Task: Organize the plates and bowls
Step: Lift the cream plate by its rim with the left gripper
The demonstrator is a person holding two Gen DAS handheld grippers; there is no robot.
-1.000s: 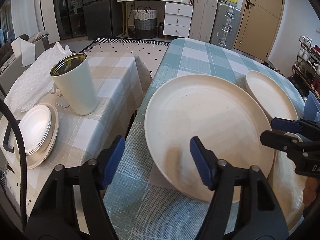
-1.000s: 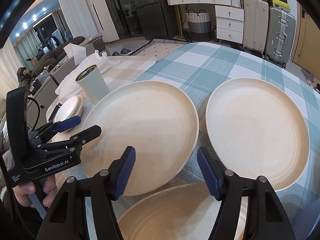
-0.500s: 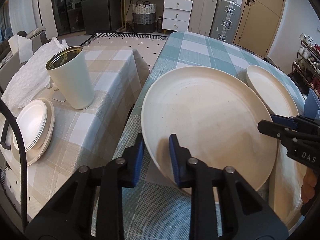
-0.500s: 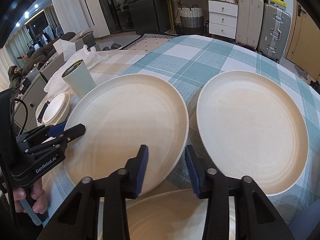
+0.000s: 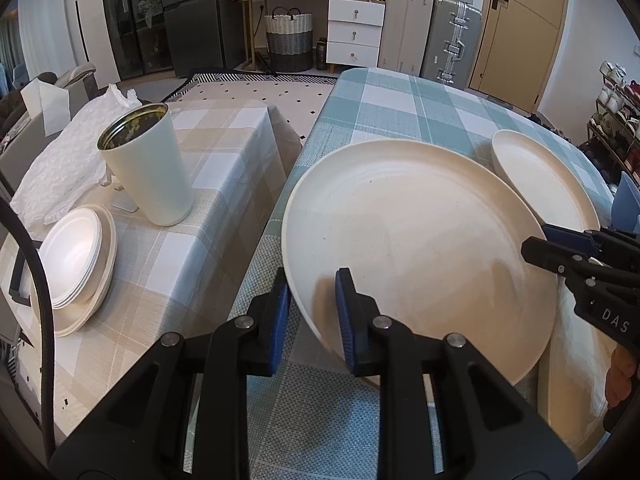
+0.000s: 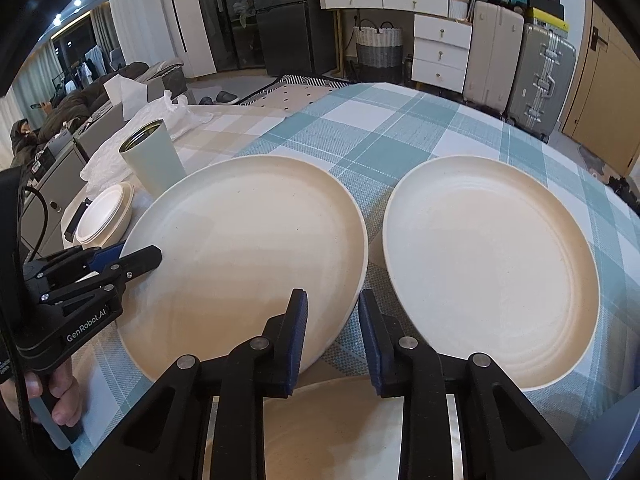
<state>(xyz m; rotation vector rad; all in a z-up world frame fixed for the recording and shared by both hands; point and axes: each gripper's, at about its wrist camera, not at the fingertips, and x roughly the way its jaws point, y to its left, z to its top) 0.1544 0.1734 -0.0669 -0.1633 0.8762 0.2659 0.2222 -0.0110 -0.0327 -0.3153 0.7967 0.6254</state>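
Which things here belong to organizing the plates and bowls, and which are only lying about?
Belong to the job:
- large plate, both grippers clamped on its rim
- second plate
- third plate, nearest
- stacked dishes on the beige table

Lying about:
- tumbler
- plastic wrap
- tissue box

Two tables stand side by side, the nearer one (image 6: 400, 136) under a teal-and-white checked cloth, the other (image 5: 224, 148) under a beige-and-white one. On the teal cloth a large cream plate (image 6: 492, 268) lies flat, another (image 6: 244, 256) sits just beside it, tilted with one edge raised off the cloth, and part of a third (image 6: 340, 432) shows at the near edge. The beige cloth carries a pale tumbler (image 5: 146, 172), a short stack of white dishes (image 5: 76, 256) near it, and crumpled white plastic (image 5: 68, 164) behind.
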